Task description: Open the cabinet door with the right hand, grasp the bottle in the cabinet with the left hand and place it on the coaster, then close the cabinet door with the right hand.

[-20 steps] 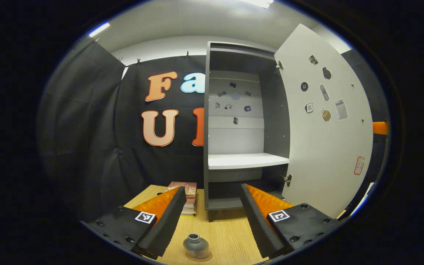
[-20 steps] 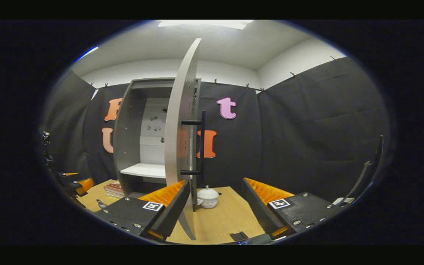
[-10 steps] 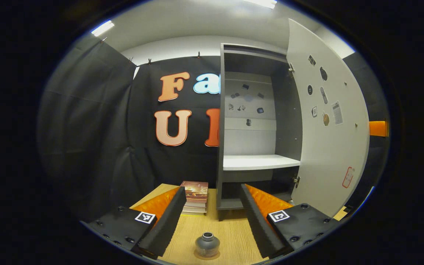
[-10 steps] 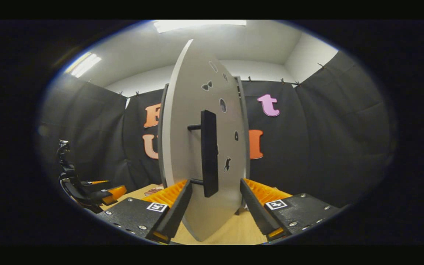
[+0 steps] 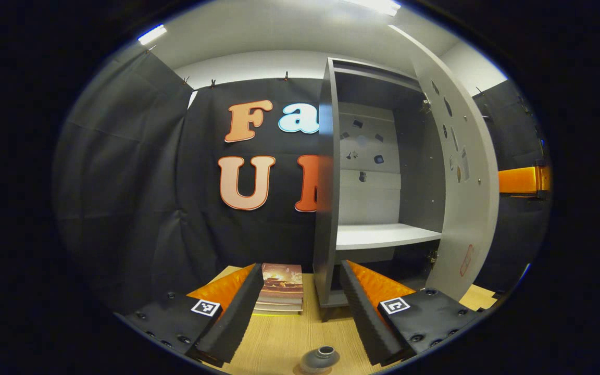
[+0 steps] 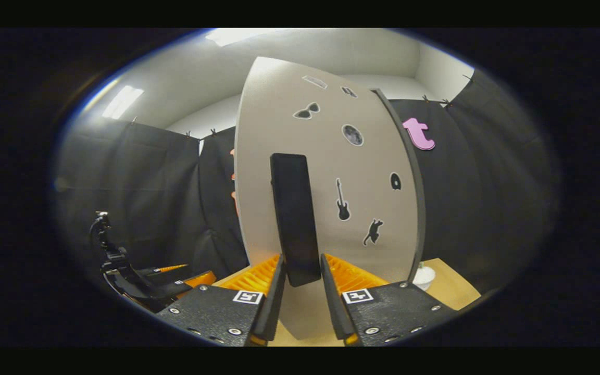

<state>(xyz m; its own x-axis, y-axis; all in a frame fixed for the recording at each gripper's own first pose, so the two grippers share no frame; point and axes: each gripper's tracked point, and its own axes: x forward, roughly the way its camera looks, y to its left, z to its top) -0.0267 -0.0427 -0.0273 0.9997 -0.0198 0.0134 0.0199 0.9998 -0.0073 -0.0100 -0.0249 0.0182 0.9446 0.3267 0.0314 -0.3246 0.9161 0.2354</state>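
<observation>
Right gripper (image 6: 301, 291) pinching door handle (image 6: 295, 219); left gripper (image 5: 297, 307) spread (bottle (image 5: 320, 358) below).

Squat grey bottle (image 5: 320, 358) upright on coaster; grey cabinet door (image 6: 326, 172) half open.

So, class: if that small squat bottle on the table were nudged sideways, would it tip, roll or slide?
The bottle looks squat and wide-bodied with a narrow neck, so it would probably slide rather than tip. It stands upright on the wooden table; knocked over, its round body could roll. It looks rigid, possibly heavy for its size.

Right claw (image 6: 300, 291) now around handle (image 6: 295, 219)
</observation>
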